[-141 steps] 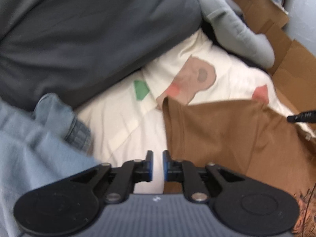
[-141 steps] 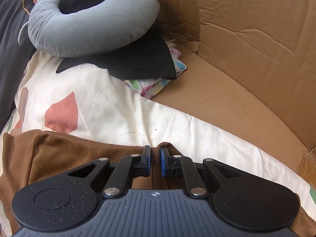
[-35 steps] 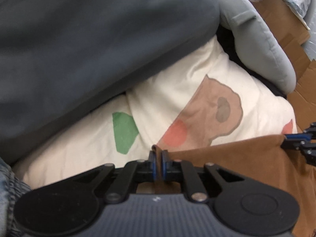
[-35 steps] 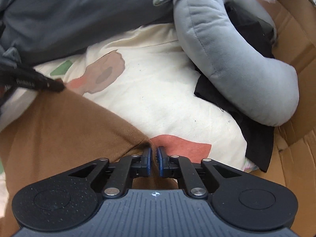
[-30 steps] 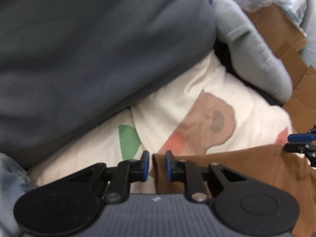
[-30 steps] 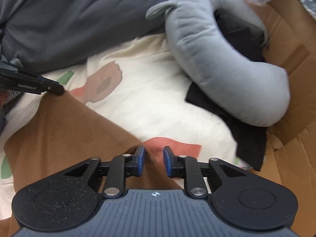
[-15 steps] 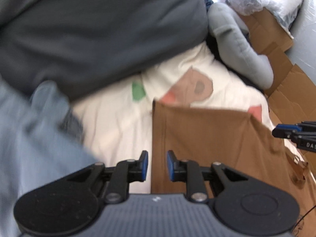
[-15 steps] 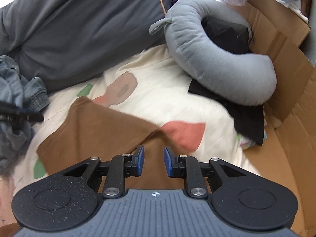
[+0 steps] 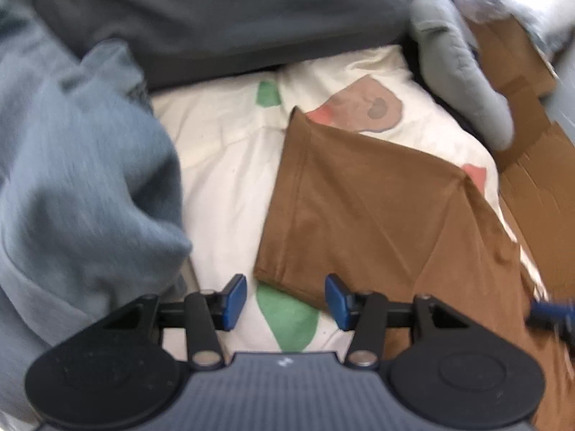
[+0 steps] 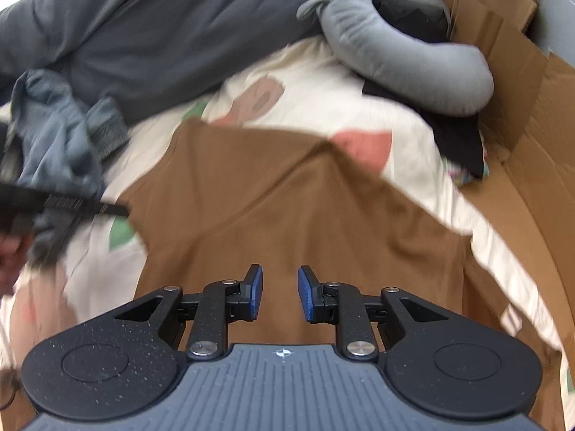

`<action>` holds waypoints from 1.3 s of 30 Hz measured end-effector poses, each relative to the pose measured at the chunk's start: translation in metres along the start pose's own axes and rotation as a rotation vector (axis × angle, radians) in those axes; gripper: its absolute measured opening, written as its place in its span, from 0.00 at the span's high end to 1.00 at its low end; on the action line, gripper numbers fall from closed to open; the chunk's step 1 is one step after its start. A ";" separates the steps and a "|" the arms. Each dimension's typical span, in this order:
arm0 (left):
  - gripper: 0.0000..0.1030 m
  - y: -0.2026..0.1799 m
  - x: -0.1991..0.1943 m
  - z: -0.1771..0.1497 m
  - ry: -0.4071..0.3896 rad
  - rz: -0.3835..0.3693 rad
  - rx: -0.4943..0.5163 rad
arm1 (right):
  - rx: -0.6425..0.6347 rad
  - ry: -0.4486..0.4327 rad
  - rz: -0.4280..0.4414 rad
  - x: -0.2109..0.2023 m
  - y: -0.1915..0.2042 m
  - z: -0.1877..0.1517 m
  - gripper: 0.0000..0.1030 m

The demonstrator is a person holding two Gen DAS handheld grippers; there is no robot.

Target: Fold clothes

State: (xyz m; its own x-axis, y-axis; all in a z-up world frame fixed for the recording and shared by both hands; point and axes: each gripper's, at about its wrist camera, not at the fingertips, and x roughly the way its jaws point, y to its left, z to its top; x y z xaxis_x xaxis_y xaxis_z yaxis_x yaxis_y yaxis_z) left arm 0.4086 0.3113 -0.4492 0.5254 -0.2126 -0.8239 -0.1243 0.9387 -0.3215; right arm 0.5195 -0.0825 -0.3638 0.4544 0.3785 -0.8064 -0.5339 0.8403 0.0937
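left gripper [image 9: 285,301]: released, jaws wide, above sheet beside shirt edge | right gripper [image 10: 280,298]: released, empty, above shirt | brown shirt [image 9: 366,208]: lies flat on patterned sheet [image 9: 222,165] | grey neck pillow [image 10: 402,54]: beyond, against cardboard box [image 10: 521,115] | blue-grey garment [image 9: 72,179]: left of sheet

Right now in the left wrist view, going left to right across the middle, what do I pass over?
Blue-grey garment → white patterned bedding → brown shirt → cardboard.
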 end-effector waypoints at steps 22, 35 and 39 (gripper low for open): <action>0.95 -0.012 -0.002 0.020 -0.057 0.160 0.104 | 0.299 0.186 -0.283 -0.135 -0.169 -0.140 0.72; 0.85 -0.033 -0.026 0.019 0.004 0.264 0.245 | 0.566 0.137 -0.436 -0.155 -0.255 -0.249 0.67; 0.85 -0.043 -0.037 0.023 0.000 0.238 0.285 | 0.618 0.065 -0.450 -0.159 -0.267 -0.269 0.67</action>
State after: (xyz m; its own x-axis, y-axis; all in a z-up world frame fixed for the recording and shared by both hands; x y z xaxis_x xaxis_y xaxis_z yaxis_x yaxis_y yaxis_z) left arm 0.4139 0.2850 -0.3944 0.5099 0.0211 -0.8600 -0.0038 0.9997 0.0223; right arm 0.3981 -0.4713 -0.4178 0.4801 -0.0594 -0.8752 0.1973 0.9794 0.0418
